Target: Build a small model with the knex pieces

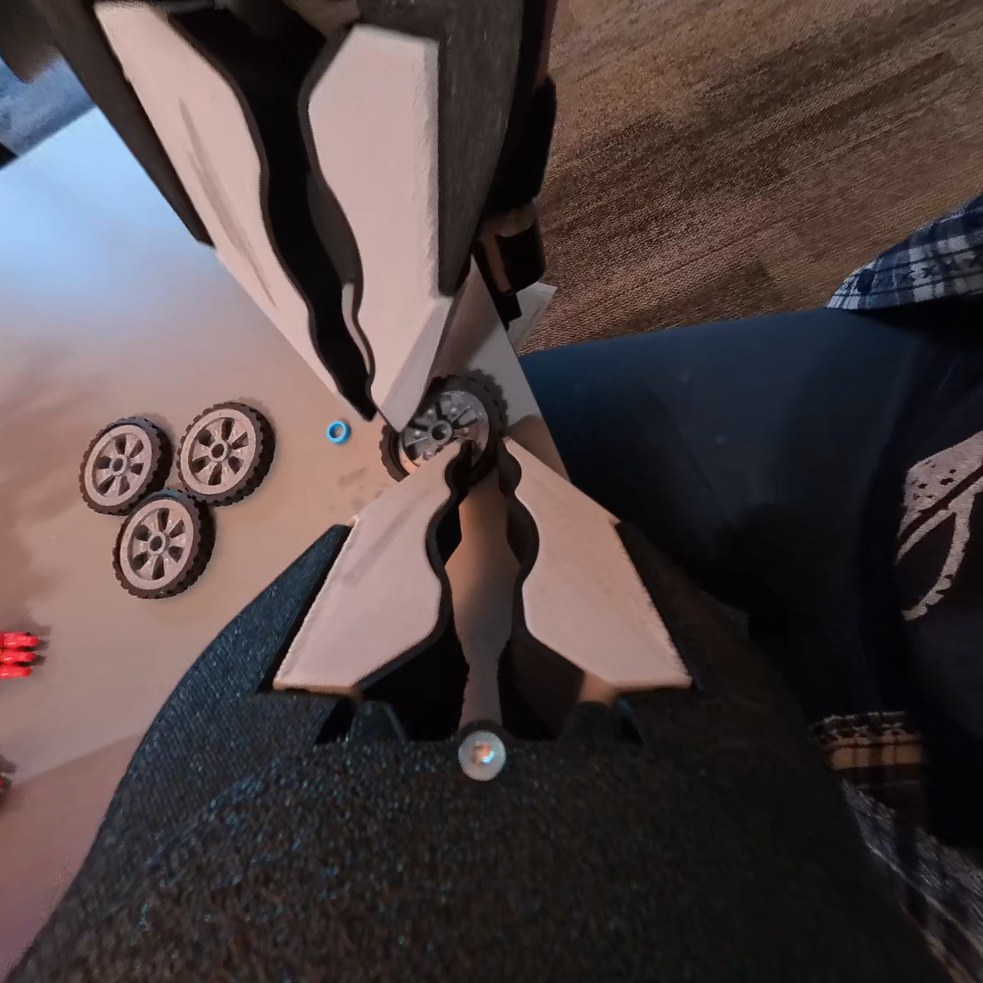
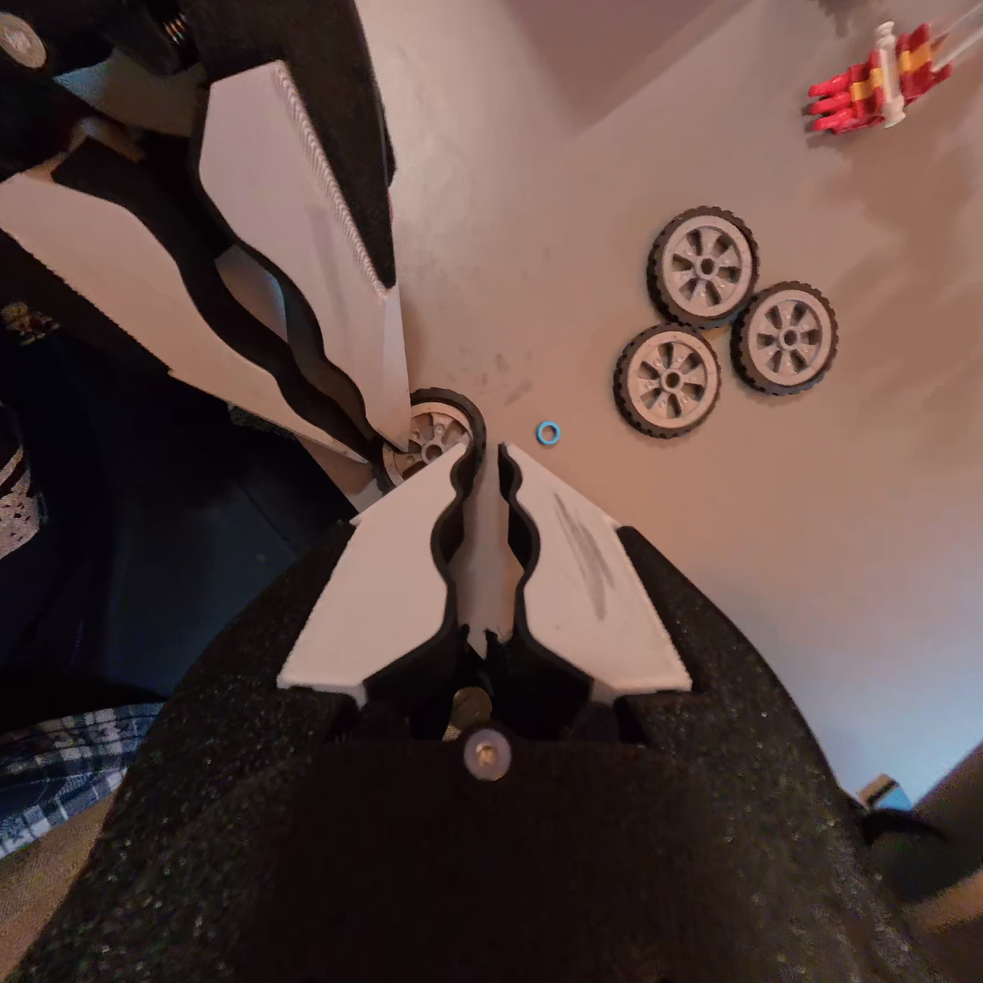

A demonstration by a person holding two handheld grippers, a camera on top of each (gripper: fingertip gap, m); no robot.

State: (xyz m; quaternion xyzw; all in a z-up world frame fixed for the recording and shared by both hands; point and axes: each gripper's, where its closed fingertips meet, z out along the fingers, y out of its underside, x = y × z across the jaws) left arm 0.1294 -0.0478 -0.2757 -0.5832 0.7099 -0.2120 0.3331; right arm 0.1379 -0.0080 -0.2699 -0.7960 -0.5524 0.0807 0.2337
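Both grippers (image 1: 481, 452) (image 2: 486, 452) have white fingers (image 1: 388, 574) with wavy black pads. Bodies are speckled black, each with a silver screw (image 1: 482, 755). The person seems to wear plaid (image 1: 915, 266).

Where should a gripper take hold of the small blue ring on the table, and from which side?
Probably across its outer rim, coming straight down from above: the blue ring lies flat on the table with bare surface all around, so one finger can land on each side.

Both grippers (image 1: 481, 452) (image 2: 485, 452) crowd one wheel (image 1: 444, 431) at the table (image 1: 80, 319) edge. Ring (image 2: 544, 432) lies just beside; three wheels (image 2: 723, 319) cluster farther off. Bare tabletop lies between.
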